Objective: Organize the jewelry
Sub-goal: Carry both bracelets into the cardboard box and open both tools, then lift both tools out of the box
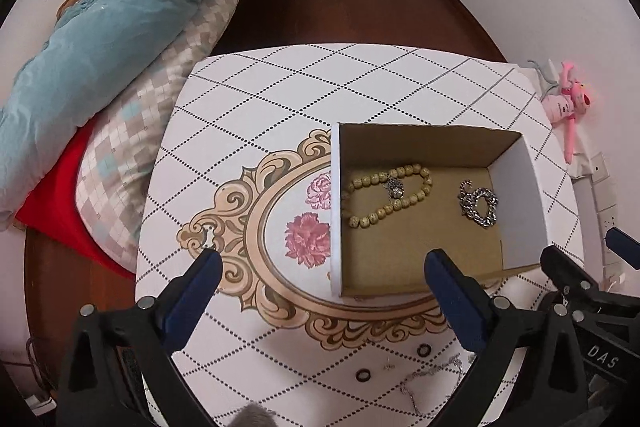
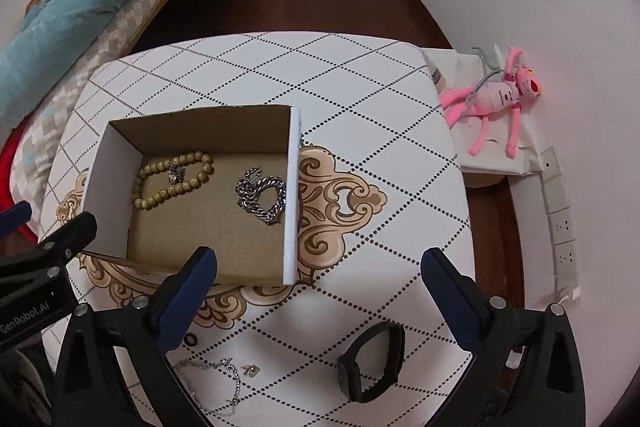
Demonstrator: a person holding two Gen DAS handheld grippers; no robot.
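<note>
At the far left a bed is running along the wall, a teal quilt (image 1: 108, 11) lying over its checked blanket (image 1: 132, 131). Beside it the table (image 1: 280, 95), covered in a diamond-patterned cloth with a gold scroll frame, is bearing an open cardboard box (image 1: 520, 187). Inside the box a beaded bracelet (image 1: 390, 195) is lying toward the left wall and a silver chain bracelet (image 1: 480, 205) toward the right, the two apart.

The left gripper (image 1: 324, 259) is hovering over the table's near side with its jaws spread wide and nothing between them — its right finger is standing in front of the box's near wall. The right gripper (image 2: 320, 259) is likewise gaping wide and holding nothing, its left finger overlapping the box's near right corner.

Still on the cloth near the front edge are lying two small black rings (image 1: 424, 350), a thin silver necklace (image 2: 224, 375), a small earring (image 2: 252, 369) and a black watch (image 2: 370, 363). At the far right a pink plush toy (image 2: 496, 95) is lying on a white ledge by the wall.
</note>
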